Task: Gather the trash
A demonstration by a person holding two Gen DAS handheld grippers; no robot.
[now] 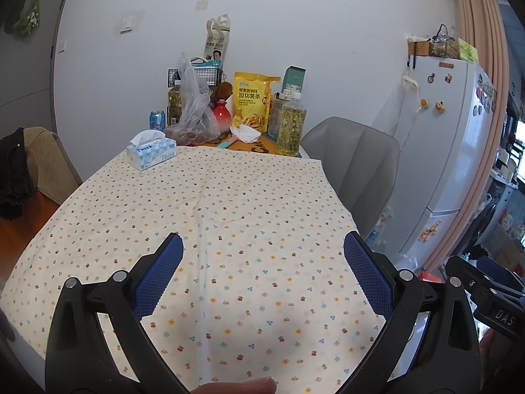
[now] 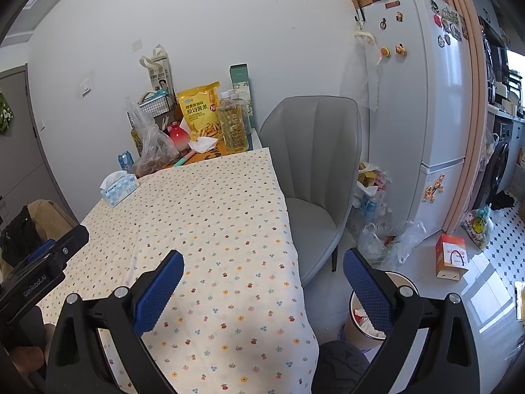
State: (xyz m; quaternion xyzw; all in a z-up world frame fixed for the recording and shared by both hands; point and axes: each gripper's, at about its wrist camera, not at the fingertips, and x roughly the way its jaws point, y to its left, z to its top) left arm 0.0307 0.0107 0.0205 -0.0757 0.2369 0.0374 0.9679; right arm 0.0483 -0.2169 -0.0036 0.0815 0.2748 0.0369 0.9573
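Observation:
My left gripper [image 1: 263,243] hangs open over the near part of the flower-print tablecloth [image 1: 229,216], nothing between its blue pads. My right gripper [image 2: 263,261] is open too, over the table's right edge. A crumpled white paper [image 1: 245,132] lies at the far end by the yellow snack bag [image 1: 252,101]; the same crumpled paper [image 2: 201,144] shows in the right wrist view. A clear plastic bag [image 1: 193,115] with dark scraps sits to its left. A round waste bin [image 2: 364,318] with paper inside stands on the floor just under my right finger.
A tissue box [image 1: 151,151], a blue can [image 1: 157,120], oil bottles [image 1: 290,124], a red jar [image 1: 220,116] and a wire basket crowd the far end. A grey chair [image 2: 315,177] stands right of the table. Bags [image 2: 387,239] and a carton [image 2: 451,256] lie by the fridge [image 2: 426,98].

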